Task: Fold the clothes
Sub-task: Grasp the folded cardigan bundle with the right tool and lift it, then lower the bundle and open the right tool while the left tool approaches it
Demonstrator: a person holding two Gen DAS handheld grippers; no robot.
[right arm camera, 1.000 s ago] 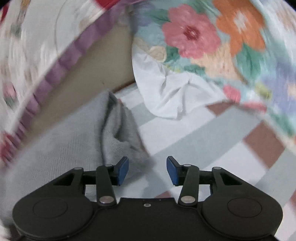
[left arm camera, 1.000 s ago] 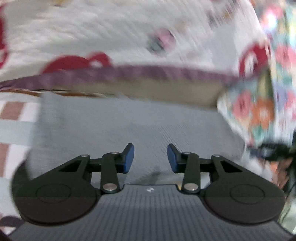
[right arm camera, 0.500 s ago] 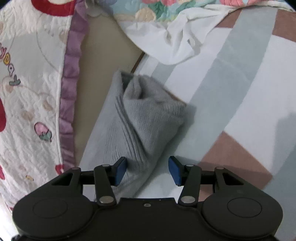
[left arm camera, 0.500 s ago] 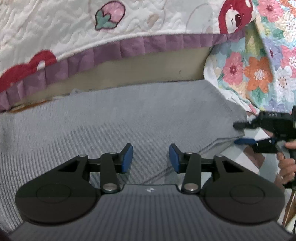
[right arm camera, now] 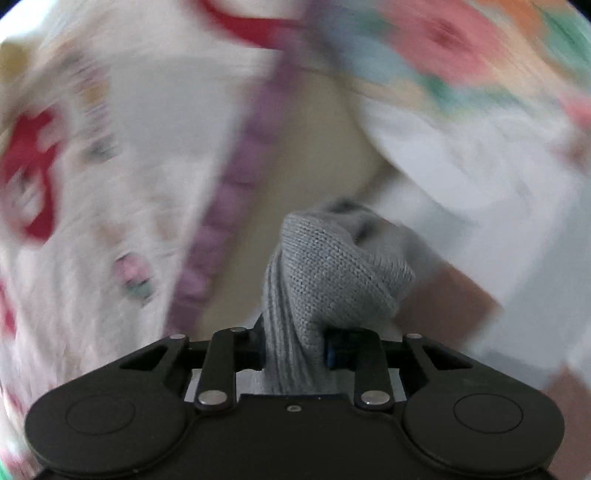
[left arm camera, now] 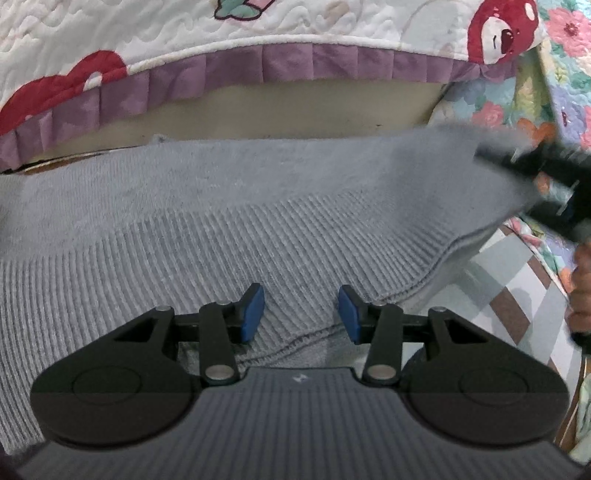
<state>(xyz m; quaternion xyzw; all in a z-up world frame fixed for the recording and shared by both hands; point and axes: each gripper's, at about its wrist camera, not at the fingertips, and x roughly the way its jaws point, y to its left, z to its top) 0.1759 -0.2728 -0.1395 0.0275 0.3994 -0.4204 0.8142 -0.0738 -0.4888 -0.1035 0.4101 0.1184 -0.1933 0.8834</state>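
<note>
Right gripper [right arm camera: 295, 350] went from open half a second earlier to jaws clamped on grey sweater [left arm camera: 258, 229] corner, lifting it off the bed; fold started. Left gripper [left arm camera: 301, 314] jaws open over hem.

A white quilted cover [left arm camera: 155, 29] with red cartoon figures and a pleated purple frill [left arm camera: 295, 66] hangs along the top of the left wrist view. Below the frill runs a plain beige band [left arm camera: 295, 110]. At the right edge lies a floral quilt [left arm camera: 569, 48] in pink, orange and green. Lower right shows a sheet [left arm camera: 517, 280] checked in white, grey-green and brown. The right wrist view is blurred; a white cloth [right arm camera: 472, 162] sits under the floral print there.
</note>
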